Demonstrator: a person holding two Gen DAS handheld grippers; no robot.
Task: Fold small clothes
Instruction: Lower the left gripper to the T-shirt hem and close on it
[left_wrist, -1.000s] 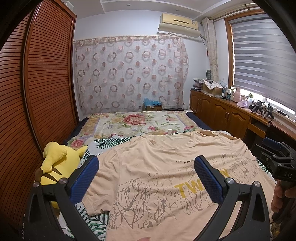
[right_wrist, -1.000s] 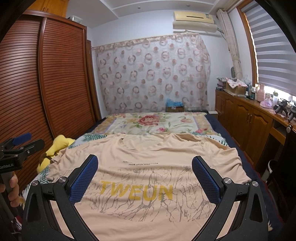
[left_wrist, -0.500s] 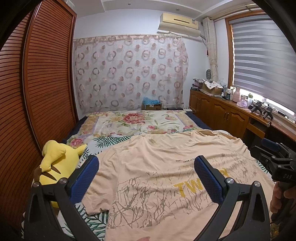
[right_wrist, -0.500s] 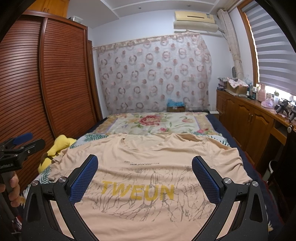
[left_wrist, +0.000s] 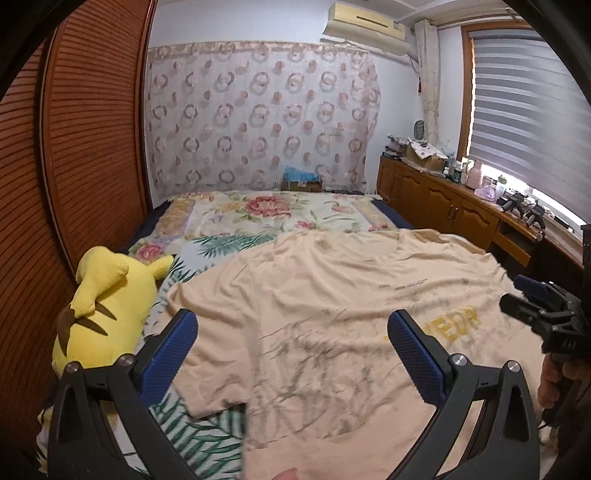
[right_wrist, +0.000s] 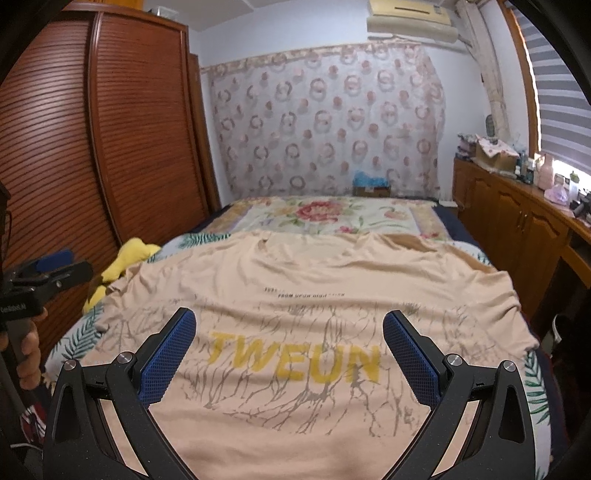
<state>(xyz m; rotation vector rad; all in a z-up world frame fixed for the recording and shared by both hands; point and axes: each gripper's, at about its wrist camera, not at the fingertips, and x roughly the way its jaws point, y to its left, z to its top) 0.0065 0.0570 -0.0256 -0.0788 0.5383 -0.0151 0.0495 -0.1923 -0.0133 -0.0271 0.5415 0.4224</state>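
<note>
left tool (left_wrist: 291, 350): spread wide, nothing held, over shirt (left_wrist: 332, 317) | right tool (right_wrist: 290, 354): spread wide, nothing held | shirt: flat on bed (right_wrist: 332, 214) | plush (left_wrist: 107, 295): beside sleeve

t-shirt (right_wrist: 295, 295) flat on bed (right_wrist: 332, 214), plush toy (left_wrist: 107, 295) at its left

Beige t-shirt (right_wrist: 295, 295), yellow "TWEUN" print plus grey crack pattern, spread flat and unfolded face-up on bed (right_wrist: 332, 214), collar toward far edge, slightly wrinkled.
</note>
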